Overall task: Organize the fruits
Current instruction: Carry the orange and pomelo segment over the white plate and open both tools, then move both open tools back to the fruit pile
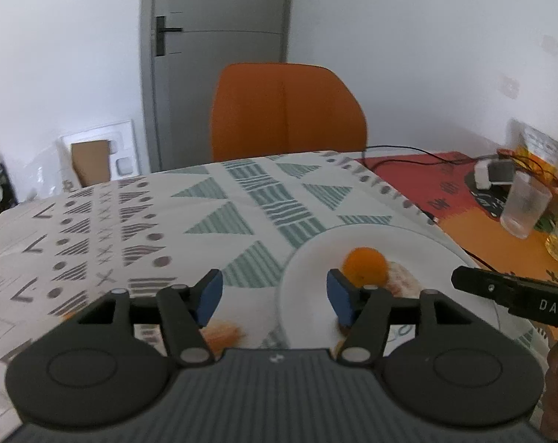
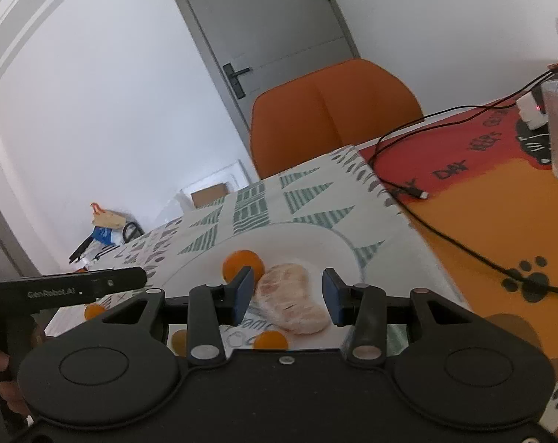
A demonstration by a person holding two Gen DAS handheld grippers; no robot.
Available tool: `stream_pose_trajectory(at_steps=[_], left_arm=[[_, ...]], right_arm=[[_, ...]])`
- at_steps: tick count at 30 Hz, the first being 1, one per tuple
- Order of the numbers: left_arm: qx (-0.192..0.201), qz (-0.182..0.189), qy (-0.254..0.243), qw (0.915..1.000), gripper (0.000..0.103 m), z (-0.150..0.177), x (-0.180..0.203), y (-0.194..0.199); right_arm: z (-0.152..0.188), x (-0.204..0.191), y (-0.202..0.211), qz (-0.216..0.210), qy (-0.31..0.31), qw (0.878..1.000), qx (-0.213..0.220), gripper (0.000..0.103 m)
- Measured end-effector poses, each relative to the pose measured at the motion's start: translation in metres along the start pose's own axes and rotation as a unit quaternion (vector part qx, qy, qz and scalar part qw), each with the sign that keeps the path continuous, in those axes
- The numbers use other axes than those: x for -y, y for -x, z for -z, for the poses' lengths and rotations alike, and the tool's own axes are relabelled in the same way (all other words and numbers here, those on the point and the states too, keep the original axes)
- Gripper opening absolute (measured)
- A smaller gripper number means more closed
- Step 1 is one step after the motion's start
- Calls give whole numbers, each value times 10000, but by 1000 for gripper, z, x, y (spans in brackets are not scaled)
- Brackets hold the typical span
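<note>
A white plate (image 1: pixel 408 243) sits on the patterned tablecloth. On it lie a small orange (image 1: pixel 365 265) and a peeled citrus fruit (image 1: pixel 402 280). In the right wrist view the plate (image 2: pixel 315 243) holds the orange (image 2: pixel 242 264) and the peeled fruit (image 2: pixel 291 301). My left gripper (image 1: pixel 274 297) is open and empty above the plate's left edge. An orange piece (image 1: pixel 223 336) lies on the cloth below it. My right gripper (image 2: pixel 285 297) is open, with the peeled fruit between its fingers but untouched. Small oranges (image 2: pixel 270 339) (image 2: pixel 94 311) lie on the cloth near it.
An orange chair (image 1: pixel 286 110) stands behind the table. A red-orange mat (image 2: pixel 500 199) at right carries a black cable (image 2: pixel 445 236), a clear plastic cup (image 1: pixel 522 206) and a white charger (image 1: pixel 482 177). The other gripper's body (image 1: pixel 515 295) sits at the right edge.
</note>
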State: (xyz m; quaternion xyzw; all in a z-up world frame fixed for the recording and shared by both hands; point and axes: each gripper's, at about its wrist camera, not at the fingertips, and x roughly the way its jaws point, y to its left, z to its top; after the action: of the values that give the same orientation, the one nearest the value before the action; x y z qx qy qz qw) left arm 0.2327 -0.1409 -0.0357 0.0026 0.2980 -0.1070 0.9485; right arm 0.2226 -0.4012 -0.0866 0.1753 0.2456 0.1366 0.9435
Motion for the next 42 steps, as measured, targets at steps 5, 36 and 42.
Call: stream_pose_trajectory(at_steps=[5, 36, 42], left_arm=[[15, -208, 168, 9996, 87, 4, -19, 11], [570, -939, 1213, 9865, 90, 40, -144, 82], [502, -752, 1364, 9865, 64, 50, -161, 75]], right_arm=[[0, -15, -1, -13, 92, 10000, 0, 53], [11, -113, -17, -111, 595, 9982, -1, 103], [16, -134, -27, -182, 860, 9961, -108, 103]])
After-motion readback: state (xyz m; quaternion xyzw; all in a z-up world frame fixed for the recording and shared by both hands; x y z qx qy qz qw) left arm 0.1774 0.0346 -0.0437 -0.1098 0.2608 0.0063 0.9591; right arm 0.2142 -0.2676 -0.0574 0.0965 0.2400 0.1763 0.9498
